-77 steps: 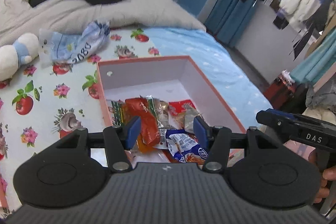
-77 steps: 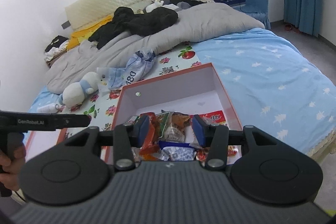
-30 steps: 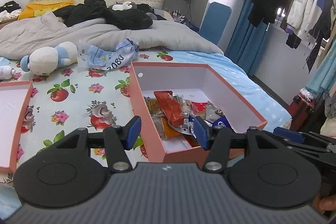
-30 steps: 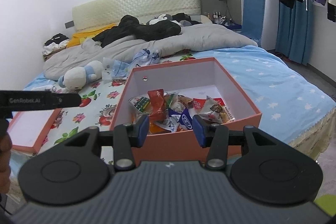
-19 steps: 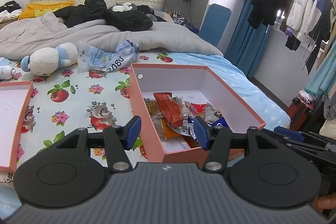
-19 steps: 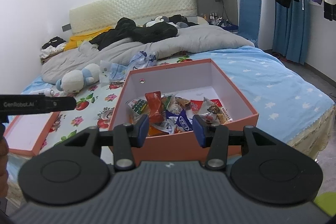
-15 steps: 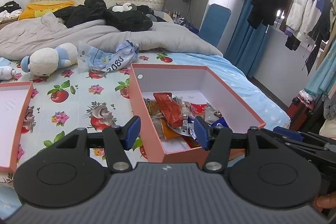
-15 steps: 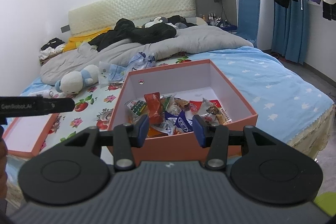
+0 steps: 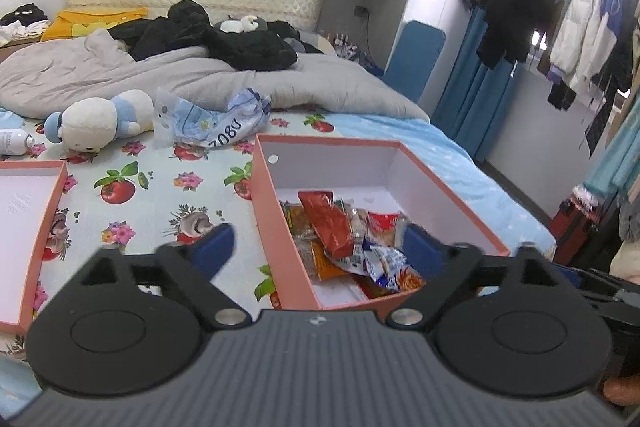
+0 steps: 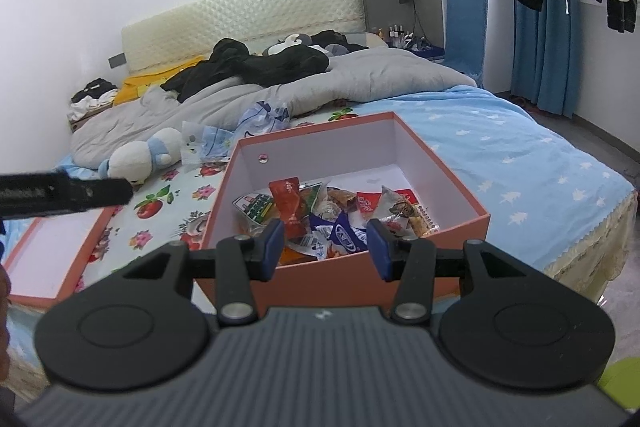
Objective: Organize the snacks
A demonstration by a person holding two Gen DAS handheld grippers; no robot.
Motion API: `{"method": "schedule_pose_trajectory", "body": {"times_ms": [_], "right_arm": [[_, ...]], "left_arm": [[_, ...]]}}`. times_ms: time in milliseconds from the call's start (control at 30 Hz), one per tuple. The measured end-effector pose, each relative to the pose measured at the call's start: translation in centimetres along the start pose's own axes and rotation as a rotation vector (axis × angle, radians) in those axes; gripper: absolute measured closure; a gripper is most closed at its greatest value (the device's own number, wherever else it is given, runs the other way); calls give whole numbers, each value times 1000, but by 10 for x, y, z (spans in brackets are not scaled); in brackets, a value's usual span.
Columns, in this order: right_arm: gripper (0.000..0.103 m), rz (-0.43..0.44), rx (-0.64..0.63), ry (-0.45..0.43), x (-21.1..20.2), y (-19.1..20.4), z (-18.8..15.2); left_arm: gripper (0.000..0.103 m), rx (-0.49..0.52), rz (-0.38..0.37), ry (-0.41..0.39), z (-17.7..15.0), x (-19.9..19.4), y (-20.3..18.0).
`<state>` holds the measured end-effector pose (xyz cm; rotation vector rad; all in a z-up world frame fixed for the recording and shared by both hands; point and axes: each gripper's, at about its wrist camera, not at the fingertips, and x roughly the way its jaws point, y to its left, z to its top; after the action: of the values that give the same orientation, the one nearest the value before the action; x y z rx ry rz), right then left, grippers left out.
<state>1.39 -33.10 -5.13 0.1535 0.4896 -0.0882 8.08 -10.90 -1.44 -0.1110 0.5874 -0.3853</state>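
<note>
You're over a bed [image 9: 132, 163] in a cluttered bedroom, fruit-print sheet on one side, blue starred sheet on the other, a grey duvet [image 10: 360, 79] heaped toward the headboard. The snacks [image 10: 320, 215] are small crinkled packets, red, orange, blue-and-white and green-labelled, jumbled in a loose pile. They sit in the box [image 10: 460, 223], orange outside and white inside, open on the bed right in front of both grippers; the pile fills its near half, the far half shows bare floor. A red packet [image 9: 330, 223] lies on top, tilted. The lid [image 9: 44, 227] lies face up to the left, well apart. Your left gripper [image 9: 316, 251] hangs wide open at the box's near corner, holding nothing. Your right gripper [image 10: 326, 243] hovers before the near wall, fingers apart, also bare. Beyond the box lie a plush toy [image 9: 100, 119] and a crumpled bag [image 9: 216, 123].
</note>
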Motion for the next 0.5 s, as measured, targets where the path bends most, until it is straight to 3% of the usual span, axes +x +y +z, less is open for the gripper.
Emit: {"method": "schedule_pose_trajectory", "body": {"times_ms": [33, 100, 500], "right_arm": [[15, -7, 5, -10, 0, -1, 0], [4, -19, 19, -27, -2, -4, 0], [4, -39, 32, -31, 1, -7, 2]], "left_arm": [[3, 6, 8, 1, 1, 1, 0], [3, 26, 31, 11, 2, 3, -1], [2, 45, 76, 39, 3, 6, 0]]}}
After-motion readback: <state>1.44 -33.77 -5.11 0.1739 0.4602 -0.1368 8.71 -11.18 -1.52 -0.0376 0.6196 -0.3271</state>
